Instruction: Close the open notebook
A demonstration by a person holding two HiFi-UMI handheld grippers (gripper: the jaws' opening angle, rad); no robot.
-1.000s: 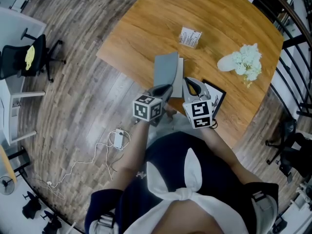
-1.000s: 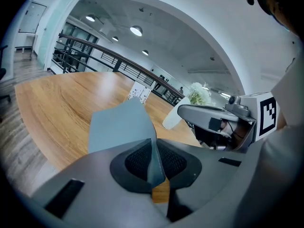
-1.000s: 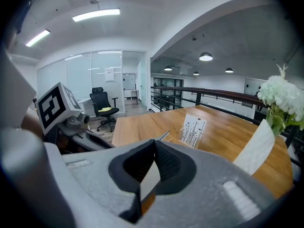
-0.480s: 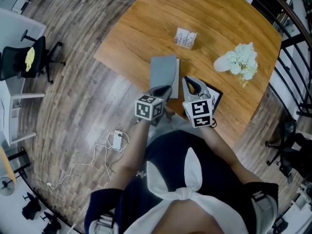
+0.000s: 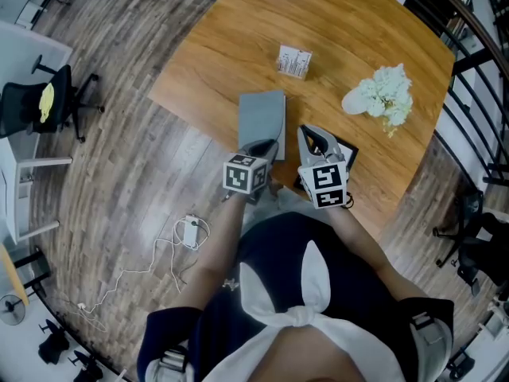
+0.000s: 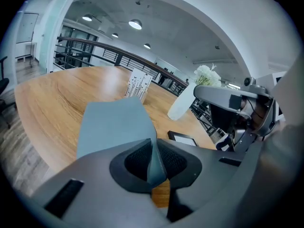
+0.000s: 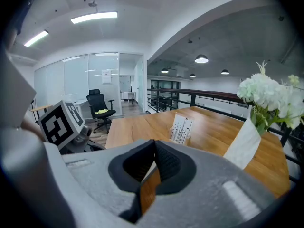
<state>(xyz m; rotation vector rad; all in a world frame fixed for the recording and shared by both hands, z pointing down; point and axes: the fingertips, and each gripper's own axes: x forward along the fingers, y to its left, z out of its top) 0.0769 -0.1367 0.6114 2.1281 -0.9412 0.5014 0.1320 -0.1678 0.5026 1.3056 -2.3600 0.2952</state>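
Flat grey matte notebook (image 5: 262, 123) on rounded wood-grain desk (image 5: 231, 38); L tool (image 6: 153, 161) pinches its cover corner, R tool (image 7: 153, 164) closed, empty; plank floor (image 5: 119, 157).

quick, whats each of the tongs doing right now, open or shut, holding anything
left tongs: shut on the near edge of the notebook.
right tongs: shut, nothing between them.

Head view overhead, both gripper views low across table (image 5: 238, 46), sharing flowers (image 5: 386, 94)
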